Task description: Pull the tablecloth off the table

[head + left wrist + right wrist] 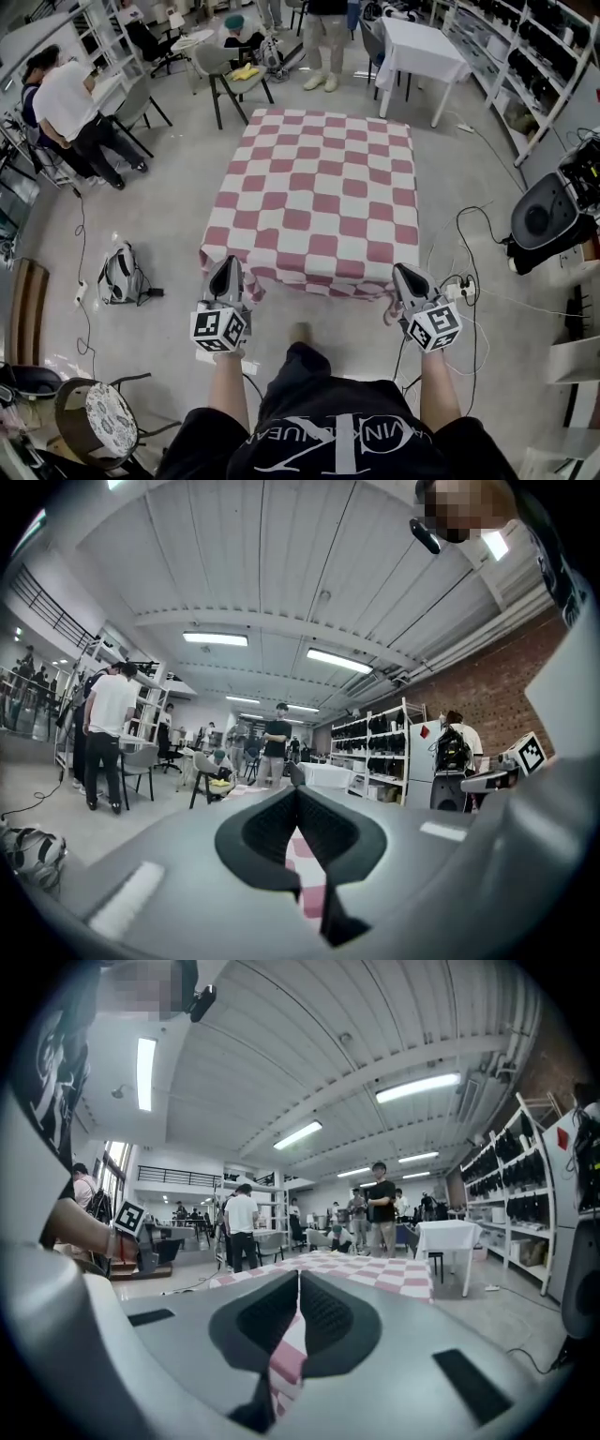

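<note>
While the red-and-white checked fabric tablecloth [319, 192] lay draped over the counter, stretching ahead of both, the left tool [226, 274] and right tool [406, 281] each clenched one of its near corners.

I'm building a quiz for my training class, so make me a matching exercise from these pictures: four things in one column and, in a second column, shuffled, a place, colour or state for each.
Things:
1. tablecloth
2. left hand-held gripper
3. grey bag
4. far table

Descriptions:
A. lies on the floor, left of the checked cloth in the head view
B. draped in plain white
C. red and white checks
D. shut on the cloth's near left corner

Pairs: 1-C; 2-D; 3-A; 4-B
</note>
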`<action>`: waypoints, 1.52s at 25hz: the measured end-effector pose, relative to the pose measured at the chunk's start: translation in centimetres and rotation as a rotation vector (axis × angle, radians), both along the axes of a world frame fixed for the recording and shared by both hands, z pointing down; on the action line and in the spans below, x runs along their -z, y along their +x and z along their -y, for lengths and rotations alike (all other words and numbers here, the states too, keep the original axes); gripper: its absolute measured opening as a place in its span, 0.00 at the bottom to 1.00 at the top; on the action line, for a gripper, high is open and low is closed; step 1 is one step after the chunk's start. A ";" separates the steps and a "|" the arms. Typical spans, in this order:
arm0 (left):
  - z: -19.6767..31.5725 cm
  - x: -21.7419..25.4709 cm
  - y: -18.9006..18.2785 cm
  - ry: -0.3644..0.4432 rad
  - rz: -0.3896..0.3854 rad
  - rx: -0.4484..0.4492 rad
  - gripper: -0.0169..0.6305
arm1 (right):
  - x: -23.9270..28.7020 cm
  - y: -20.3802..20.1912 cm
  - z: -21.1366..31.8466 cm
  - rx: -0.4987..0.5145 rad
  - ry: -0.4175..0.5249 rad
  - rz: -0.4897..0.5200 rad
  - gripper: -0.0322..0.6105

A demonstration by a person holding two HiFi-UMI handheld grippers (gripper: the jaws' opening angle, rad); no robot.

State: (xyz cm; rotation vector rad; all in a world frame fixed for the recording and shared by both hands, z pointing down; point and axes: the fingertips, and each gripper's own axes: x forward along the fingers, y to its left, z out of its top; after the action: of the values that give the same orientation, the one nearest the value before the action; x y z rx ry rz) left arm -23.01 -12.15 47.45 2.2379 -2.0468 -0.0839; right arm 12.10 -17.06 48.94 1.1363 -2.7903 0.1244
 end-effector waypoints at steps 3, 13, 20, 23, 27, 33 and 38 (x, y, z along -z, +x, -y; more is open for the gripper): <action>4.0 0.2 -1.0 -0.002 0.003 -0.033 0.04 | 0.1 -1.0 2.8 -0.028 -0.003 -0.006 0.07; 13.6 -0.7 -4.2 -0.033 0.016 -0.123 0.04 | -1.7 -5.4 9.3 -0.059 -0.036 -0.085 0.07; 18.5 -1.4 -6.0 -0.051 0.014 -0.177 0.04 | -2.6 -7.2 12.6 -0.097 -0.066 -0.092 0.07; 20.1 -2.0 -6.1 -0.056 0.018 -0.212 0.04 | -3.0 -7.8 13.6 -0.115 -0.067 -0.087 0.07; 21.9 -2.9 -5.3 -0.074 0.017 -0.242 0.04 | -3.5 -8.2 14.6 -0.101 -0.079 -0.110 0.07; 23.8 -3.7 -3.5 -0.101 0.021 -0.268 0.04 | -4.6 -7.2 17.1 -0.055 -0.107 -0.156 0.07; 25.6 -4.8 -2.9 -0.134 0.015 -0.239 0.04 | -6.7 -5.9 19.9 0.031 -0.173 -0.267 0.07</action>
State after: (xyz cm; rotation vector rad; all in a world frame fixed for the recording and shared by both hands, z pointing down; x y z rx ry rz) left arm -25.93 -37.72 52.22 2.3828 -1.7193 0.0870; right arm 6.18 -37.00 55.62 0.9892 -2.5072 0.1923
